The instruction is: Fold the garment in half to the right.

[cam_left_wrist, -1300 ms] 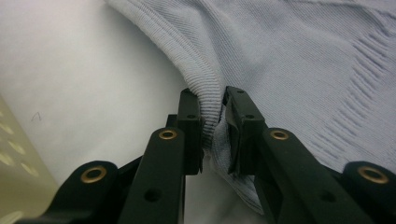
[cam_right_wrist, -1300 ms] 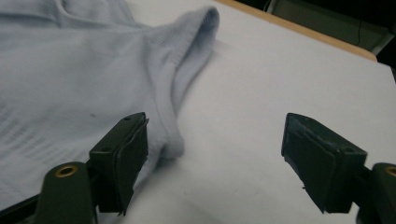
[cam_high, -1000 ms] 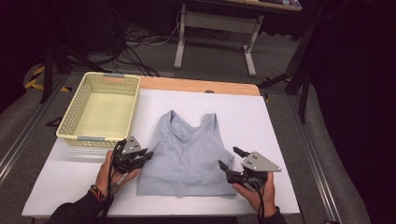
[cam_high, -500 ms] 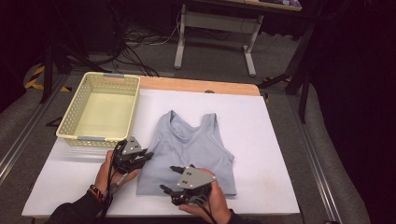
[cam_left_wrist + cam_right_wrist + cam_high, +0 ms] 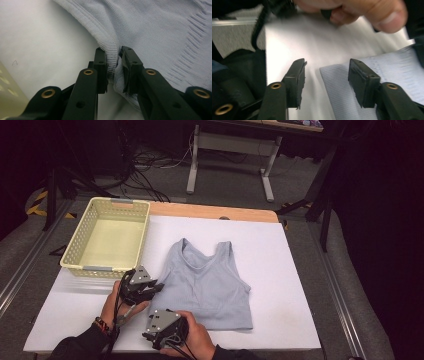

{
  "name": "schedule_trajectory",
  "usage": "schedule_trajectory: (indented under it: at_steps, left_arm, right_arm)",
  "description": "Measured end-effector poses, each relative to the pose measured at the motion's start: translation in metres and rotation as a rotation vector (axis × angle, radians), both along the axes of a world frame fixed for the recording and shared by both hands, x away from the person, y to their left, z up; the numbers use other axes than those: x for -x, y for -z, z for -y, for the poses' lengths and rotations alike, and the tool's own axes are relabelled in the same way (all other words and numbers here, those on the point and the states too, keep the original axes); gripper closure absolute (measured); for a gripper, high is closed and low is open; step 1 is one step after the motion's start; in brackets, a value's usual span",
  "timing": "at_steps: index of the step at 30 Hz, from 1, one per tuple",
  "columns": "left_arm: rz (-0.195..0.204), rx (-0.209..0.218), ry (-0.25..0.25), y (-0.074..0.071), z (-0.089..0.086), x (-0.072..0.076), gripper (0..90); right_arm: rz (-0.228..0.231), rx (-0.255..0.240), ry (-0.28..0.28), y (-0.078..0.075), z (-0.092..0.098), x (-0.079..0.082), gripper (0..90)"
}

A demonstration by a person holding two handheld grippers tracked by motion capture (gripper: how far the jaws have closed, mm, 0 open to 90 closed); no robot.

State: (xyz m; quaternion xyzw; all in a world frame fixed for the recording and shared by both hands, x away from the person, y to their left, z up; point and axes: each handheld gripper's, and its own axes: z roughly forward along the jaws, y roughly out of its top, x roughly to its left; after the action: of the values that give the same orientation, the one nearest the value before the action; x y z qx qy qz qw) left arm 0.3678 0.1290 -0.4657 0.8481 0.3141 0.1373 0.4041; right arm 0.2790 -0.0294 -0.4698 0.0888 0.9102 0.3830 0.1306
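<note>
A grey top (image 5: 207,285) lies flat on the white sheet of the desk (image 5: 280,250), neck toward the far edge, hem toward the person, with an empty basket (image 5: 107,237) just beside it to its left. The left hand-held gripper (image 5: 150,289) is clamped on the top's left edge: in the left gripper view its jaws pinch a bunched fold of ribbed trim (image 5: 111,53), so that side is secured. The right hand-held gripper (image 5: 150,336) has swung across from the top's right side to the near left corner and now sits close below the left one, by the hem. Its jaws have just been closing, yet they stand apart; in the right gripper view the hem corner (image 5: 337,82) lies on the sheet between them, with one jaw over the cloth and the other over bare sheet, and neither pad presses on it. I judge this to be the grasping step of a fold or a lift of the top: one edge is taken and the second grip is being set. The next move would call for lowering the right jaws so one slides under the hem, then closing fully on the corner. The cloth lies flat against the sheet, so a shallow approach may push the corner away rather than catch it.
</note>
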Motion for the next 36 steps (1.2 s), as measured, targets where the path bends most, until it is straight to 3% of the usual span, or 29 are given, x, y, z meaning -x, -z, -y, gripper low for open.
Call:
schedule_trajectory:
  at_steps: [1, 5, 6, 9, 11, 13, 23, 31, 32, 34, 36]
  left_arm:
    - [0.001, -0.001, 0.001, 0.0, 0.0, 0.0, 76.2]
    - [-0.002, 0.002, 0.006, -0.001, -0.001, 0.0, 76.2]
    - [-0.001, 0.0, 0.007, -0.001, -0.001, 0.0, 76.2]
    - [0.001, 0.0, 0.007, -0.001, -0.001, 0.0, 76.1]
    - [0.002, 0.0, 0.01, -0.001, -0.001, 0.0, 76.1]
    - [0.001, 0.008, 0.007, -0.001, -0.001, 0.0, 75.9]
    - [0.005, 0.028, 0.002, -0.003, -0.001, 0.003, 72.3]
    - [0.008, 0.041, -0.038, -0.004, -0.007, 0.002, 54.7]
    - [-0.003, 0.044, -0.044, -0.005, -0.01, 0.003, 47.6]
    - [-0.017, 0.052, -0.05, -0.006, -0.015, 0.005, 42.4]
    - [-0.03, 0.064, -0.049, -0.007, -0.018, 0.006, 42.1]
  right_arm:
    - [0.009, 0.007, 0.005, 0.0, -0.001, -0.001, 43.1]
    - [-0.037, 0.002, 0.068, 0.0, -0.001, -0.007, 46.5]
    - [-0.04, 0.001, 0.088, 0.0, 0.0, -0.009, 53.6]
    - [-0.043, -0.001, 0.096, 0.0, 0.001, -0.01, 59.9]
    - [-0.031, -0.004, 0.126, -0.001, 0.002, -0.011, 75.6]
    - [-0.032, -0.012, 0.138, -0.001, 0.004, -0.012, 82.5]
    - [-0.02, -0.04, 0.118, -0.002, 0.012, -0.009, 84.6]
    - [0.006, -0.079, 0.113, -0.017, 0.028, -0.001, 84.9]
    - [0.003, -0.083, 0.114, -0.018, 0.031, -0.001, 84.9]
    - [0.008, -0.076, 0.11, -0.016, 0.03, 0.0, 84.9]
    - [0.003, -0.073, 0.109, -0.015, 0.029, 0.0, 84.9]
